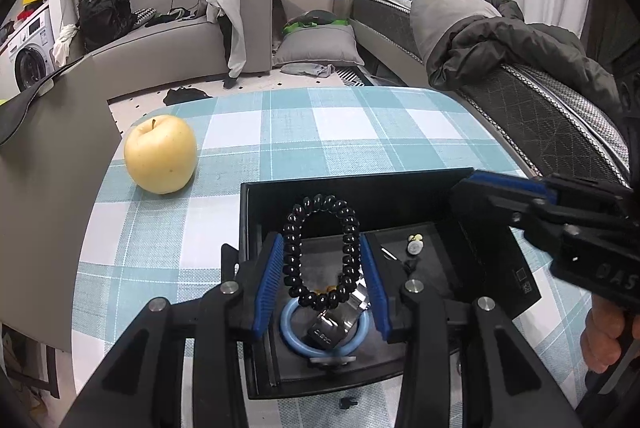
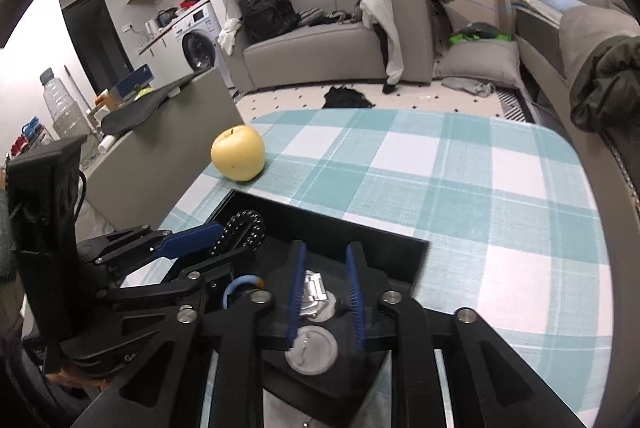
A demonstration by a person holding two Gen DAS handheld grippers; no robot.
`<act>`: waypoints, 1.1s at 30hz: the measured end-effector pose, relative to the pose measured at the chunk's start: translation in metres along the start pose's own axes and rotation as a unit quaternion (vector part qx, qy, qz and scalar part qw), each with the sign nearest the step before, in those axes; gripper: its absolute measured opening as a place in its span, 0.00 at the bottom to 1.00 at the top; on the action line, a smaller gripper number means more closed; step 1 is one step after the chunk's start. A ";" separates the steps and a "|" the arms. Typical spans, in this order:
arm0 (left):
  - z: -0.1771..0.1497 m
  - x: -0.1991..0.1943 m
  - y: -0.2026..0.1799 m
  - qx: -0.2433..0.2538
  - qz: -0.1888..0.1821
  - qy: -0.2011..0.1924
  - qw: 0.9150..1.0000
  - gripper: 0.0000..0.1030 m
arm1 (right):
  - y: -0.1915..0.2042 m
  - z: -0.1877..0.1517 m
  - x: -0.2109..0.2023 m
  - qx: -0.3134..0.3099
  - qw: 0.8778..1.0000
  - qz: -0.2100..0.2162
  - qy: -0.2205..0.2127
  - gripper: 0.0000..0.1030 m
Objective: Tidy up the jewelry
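A: Left claw [image 1: 323, 278] is clamped on the black bead bracelet [image 1: 320, 252], blue pads pressing both sides of the loop. It hangs over the black jewelry box [image 1: 360, 187], which sits toward the near edge of the worktop [image 1: 360, 123].

B: Right claw [image 2: 325, 298]?

A: Jaws slightly apart, straddling the metal watch band [image 2: 314, 288] in the right wrist view. The pads don't look like they press on it, so we call it released, not held. It's low over the box's right side.

B: What else is in the box?

A: Light blue ring [image 1: 320, 332] and a silver clasp piece [image 1: 336, 324] below the bracelet, small earrings [image 1: 414, 246] in the right compartment. A round silver disc [image 2: 311, 350] lies near the right claw; can't tell what it is.

B: So, how do we do this step well?

A: We judge the step to be setting the bracelet into the left compartment. We lower straight down until the beads rest on the lining, then part the jaws. We keep the loop off the blue ring and the clasp if there's room, so nothing tangles. We keep the right claw out of the left one's path; they're close together.

B: Risk?

A: Beads are on elastic and may spring or roll on release. The yellow apple [image 1: 160, 153] near the worktop's far left edge is well apart; ignore it.
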State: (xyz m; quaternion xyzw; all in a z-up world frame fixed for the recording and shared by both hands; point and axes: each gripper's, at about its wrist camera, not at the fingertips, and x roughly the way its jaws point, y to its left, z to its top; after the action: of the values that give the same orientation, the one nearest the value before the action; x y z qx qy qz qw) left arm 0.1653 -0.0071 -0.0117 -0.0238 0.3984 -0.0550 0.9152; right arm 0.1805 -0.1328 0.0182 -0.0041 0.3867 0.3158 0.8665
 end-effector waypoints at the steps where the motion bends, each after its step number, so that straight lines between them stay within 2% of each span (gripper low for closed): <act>1: 0.000 0.000 0.000 0.000 -0.002 -0.001 1.000 0.36 | -0.001 0.000 -0.002 -0.001 1.000 -0.001 -0.003 0.25; 4: 0.000 -0.009 0.000 -0.006 -0.011 -0.010 1.000 0.47 | -0.006 -0.003 -0.023 -0.010 1.000 -0.004 -0.023 0.46; 6: -0.002 -0.016 0.001 -0.015 -0.013 -0.020 1.000 0.66 | -0.009 -0.005 -0.037 -0.022 0.999 -0.015 -0.043 0.64; 7: -0.003 -0.019 0.002 -0.020 -0.015 -0.025 0.999 0.70 | -0.011 -0.007 -0.043 -0.027 0.998 -0.020 -0.051 0.68; 9: -0.007 -0.030 0.005 -0.028 -0.030 -0.043 0.998 0.83 | -0.016 -0.010 -0.051 -0.031 0.997 -0.030 -0.056 0.81; 12: -0.012 -0.041 0.005 -0.028 -0.033 -0.053 0.998 0.99 | -0.024 -0.020 -0.063 -0.029 0.996 -0.049 -0.063 0.94; 14: -0.015 -0.049 0.005 -0.026 -0.028 -0.066 0.997 0.99 | -0.025 -0.025 -0.067 -0.034 0.996 -0.054 -0.061 0.99; 19: -0.025 -0.059 0.004 -0.016 -0.006 -0.072 0.997 0.99 | -0.021 -0.039 -0.070 -0.055 0.996 -0.053 -0.045 1.00; 25: -0.042 -0.062 0.006 -0.019 -0.008 -0.045 0.999 0.99 | -0.014 -0.057 -0.058 -0.084 0.995 -0.046 0.002 1.00; 29: -0.053 -0.056 0.006 -0.007 0.001 -0.022 1.000 0.99 | -0.011 -0.068 -0.042 -0.090 0.994 -0.035 0.054 1.00; 31: -0.057 -0.051 0.006 -0.005 0.005 -0.006 1.000 0.99 | -0.007 -0.074 -0.030 -0.097 0.991 -0.013 0.092 0.98; 32: -0.059 -0.048 0.007 -0.006 0.009 0.002 1.000 0.99 | -0.005 -0.078 -0.026 -0.105 0.989 -0.005 0.109 0.87; 33: -0.062 -0.044 0.007 -0.007 0.009 0.009 1.000 0.99 | -0.003 -0.081 -0.021 -0.110 0.987 0.001 0.119 0.69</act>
State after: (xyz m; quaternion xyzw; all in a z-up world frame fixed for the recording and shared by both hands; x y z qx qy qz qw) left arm 0.0905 0.0052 -0.0221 -0.0260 0.4068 -0.0444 0.9121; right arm 0.1172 -0.1670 -0.0250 -0.1367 0.4495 0.3545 0.8084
